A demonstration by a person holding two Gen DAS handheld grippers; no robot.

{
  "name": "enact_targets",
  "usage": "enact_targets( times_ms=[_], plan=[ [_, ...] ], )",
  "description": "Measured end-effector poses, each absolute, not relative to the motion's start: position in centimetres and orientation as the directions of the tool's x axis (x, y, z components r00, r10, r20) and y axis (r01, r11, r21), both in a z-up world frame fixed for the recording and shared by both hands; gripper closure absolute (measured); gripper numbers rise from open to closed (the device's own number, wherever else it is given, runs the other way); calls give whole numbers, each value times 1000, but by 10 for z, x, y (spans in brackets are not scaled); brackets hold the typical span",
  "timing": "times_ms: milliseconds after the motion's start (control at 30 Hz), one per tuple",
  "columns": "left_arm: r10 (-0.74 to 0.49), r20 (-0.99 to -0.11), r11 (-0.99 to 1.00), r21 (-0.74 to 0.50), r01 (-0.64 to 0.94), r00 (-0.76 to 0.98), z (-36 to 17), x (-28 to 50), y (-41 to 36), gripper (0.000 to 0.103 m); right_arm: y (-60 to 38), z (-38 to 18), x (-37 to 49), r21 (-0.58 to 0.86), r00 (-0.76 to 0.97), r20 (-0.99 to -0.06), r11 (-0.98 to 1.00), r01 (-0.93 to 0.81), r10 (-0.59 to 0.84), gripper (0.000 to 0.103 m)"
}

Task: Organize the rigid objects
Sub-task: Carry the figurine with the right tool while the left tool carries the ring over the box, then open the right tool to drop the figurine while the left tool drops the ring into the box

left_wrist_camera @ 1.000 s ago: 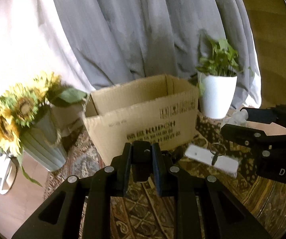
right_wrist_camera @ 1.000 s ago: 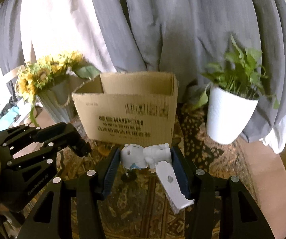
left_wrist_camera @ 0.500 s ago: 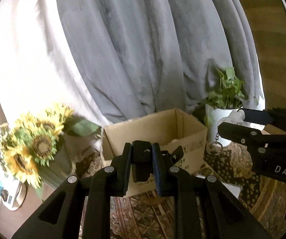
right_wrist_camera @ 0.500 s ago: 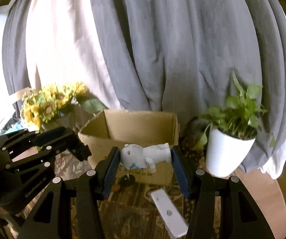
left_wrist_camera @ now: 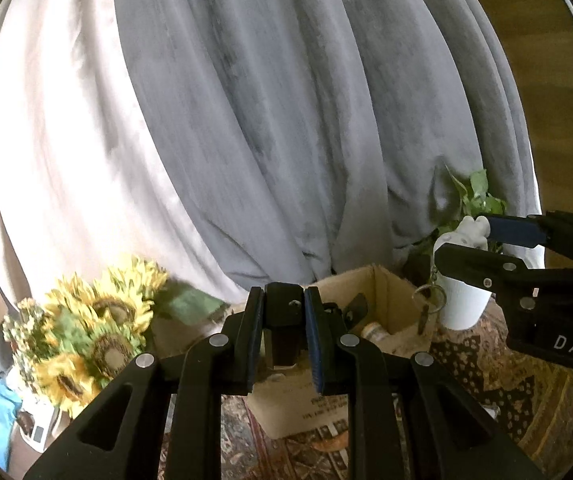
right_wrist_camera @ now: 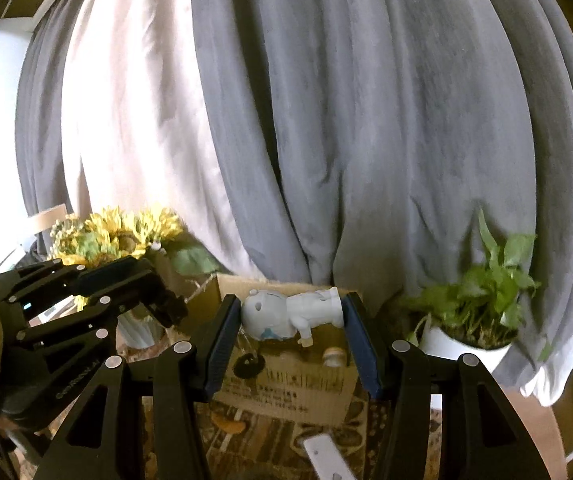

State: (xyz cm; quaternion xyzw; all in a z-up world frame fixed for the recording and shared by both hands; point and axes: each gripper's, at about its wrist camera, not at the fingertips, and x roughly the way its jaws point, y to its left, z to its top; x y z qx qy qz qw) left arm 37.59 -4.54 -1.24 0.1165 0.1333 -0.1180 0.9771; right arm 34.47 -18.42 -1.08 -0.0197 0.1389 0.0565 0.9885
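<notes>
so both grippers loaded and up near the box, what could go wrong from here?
1. The white figurine lies sideways in the right gripper, its keyring dangling below; the ring could snag the cardboard box rim.
2. The left gripper pinches a small black object; dropped early, it may miss the box.
3. The two grippers are close together and could collide over the opening.

White figurine [right_wrist_camera: 292, 312]; brown box [right_wrist_camera: 286, 388]; grey curtain [right_wrist_camera: 366, 120]
</notes>
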Motion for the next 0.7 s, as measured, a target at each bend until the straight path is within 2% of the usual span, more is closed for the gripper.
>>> enact_targets(
  times_ms=[400, 700],
  plan=[
    [-169, -250, 956, 193, 220, 953, 4, 407, -44, 82, -186, 8, 376, -17, 956, -248, 986, -164, 155, 49],
    [-176, -285, 959, 168, 230, 942, 3, 440, -47, 82, -191, 11, 408, 1, 948, -263, 982, -186, 180, 49]
  ],
)
